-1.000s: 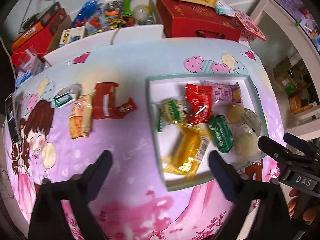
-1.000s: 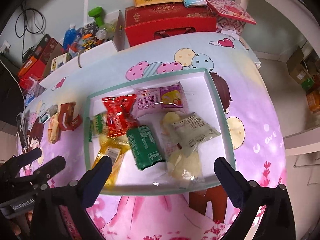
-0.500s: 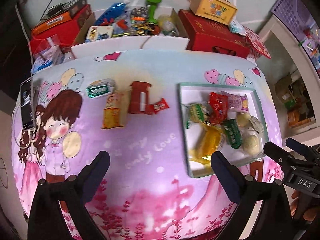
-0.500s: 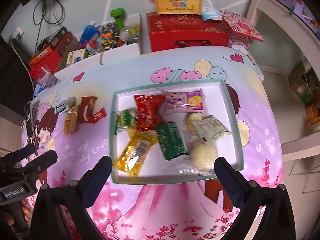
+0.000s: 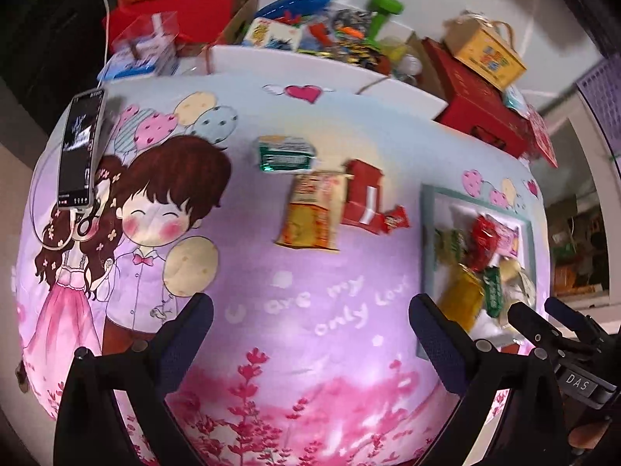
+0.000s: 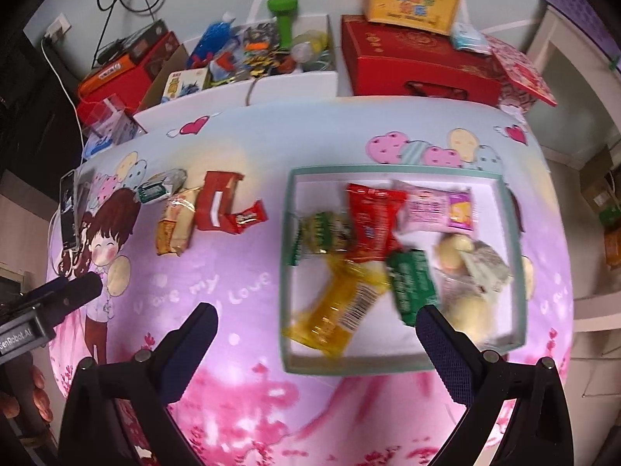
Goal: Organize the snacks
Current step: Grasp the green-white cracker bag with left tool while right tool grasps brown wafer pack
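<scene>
A white tray with a teal rim (image 6: 403, 171) (image 5: 427, 240) sits on the right of the cartoon-print table and holds several snack packets. Loose snacks lie left of it: a green packet (image 5: 285, 154) (image 6: 153, 191), an orange-yellow packet (image 5: 312, 213) (image 6: 174, 225), a red packet (image 5: 363, 196) (image 6: 215, 206) and a small red candy (image 5: 396, 218) (image 6: 248, 216). My left gripper (image 5: 310, 334) is open and empty above the table's front. My right gripper (image 6: 316, 343) is open and empty above the tray's front left corner.
A phone (image 5: 79, 147) lies at the table's left edge. Behind the table stand red boxes (image 6: 419, 62), a yellow box (image 6: 411, 2), a white bin of toys (image 6: 256, 58) and a green dumbbell (image 6: 285, 15).
Both grippers have pulled back and up from the tray and swung left. More of the table and the loose snacks now show. Both stay open.
</scene>
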The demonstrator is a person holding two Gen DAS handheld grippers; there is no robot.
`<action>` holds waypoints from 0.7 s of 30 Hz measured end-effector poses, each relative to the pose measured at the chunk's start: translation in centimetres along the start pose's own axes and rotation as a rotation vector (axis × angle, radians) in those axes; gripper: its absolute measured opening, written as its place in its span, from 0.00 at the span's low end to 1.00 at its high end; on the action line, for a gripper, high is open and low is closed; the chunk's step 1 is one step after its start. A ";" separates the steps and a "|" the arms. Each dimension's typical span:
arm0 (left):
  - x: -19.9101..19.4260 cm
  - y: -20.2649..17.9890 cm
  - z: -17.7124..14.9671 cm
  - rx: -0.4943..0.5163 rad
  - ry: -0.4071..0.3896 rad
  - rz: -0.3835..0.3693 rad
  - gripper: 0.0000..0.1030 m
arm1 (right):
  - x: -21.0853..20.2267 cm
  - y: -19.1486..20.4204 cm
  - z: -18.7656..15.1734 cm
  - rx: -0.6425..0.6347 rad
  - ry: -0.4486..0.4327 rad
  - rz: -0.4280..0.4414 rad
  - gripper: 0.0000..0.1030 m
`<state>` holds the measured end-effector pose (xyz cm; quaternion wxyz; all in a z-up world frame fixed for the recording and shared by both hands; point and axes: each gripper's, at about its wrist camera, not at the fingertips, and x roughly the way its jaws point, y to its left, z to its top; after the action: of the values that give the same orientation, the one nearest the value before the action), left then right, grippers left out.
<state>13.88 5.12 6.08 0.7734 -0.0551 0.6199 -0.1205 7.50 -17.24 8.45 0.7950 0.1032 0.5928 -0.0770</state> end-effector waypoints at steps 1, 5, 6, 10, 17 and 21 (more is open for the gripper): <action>0.4 0.5 0.2 -0.002 0.003 0.006 0.98 | 0.5 0.4 0.3 -0.002 0.005 0.004 1.00; 2.2 2.3 1.5 -0.011 0.012 0.018 0.98 | 2.8 2.2 1.7 -0.010 0.021 0.019 1.00; 2.7 2.6 1.9 -0.014 0.015 0.014 0.98 | 3.3 2.6 2.0 -0.013 0.024 0.022 1.00; 4.4 3.6 3.6 -0.027 0.024 0.003 0.98 | 5.5 3.9 3.5 -0.020 0.038 0.034 0.99; 6.3 4.6 7.7 -0.033 0.016 0.004 0.98 | 8.8 6.0 6.8 -0.024 0.045 0.060 0.92; 7.6 4.5 9.7 -0.029 0.019 -0.005 0.98 | 10.7 7.6 8.4 -0.042 0.058 0.064 0.87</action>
<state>25.42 6.93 -0.01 0.7664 -0.0668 0.6286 -0.1139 20.21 -12.03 1.05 0.7814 0.1074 0.6137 -0.0359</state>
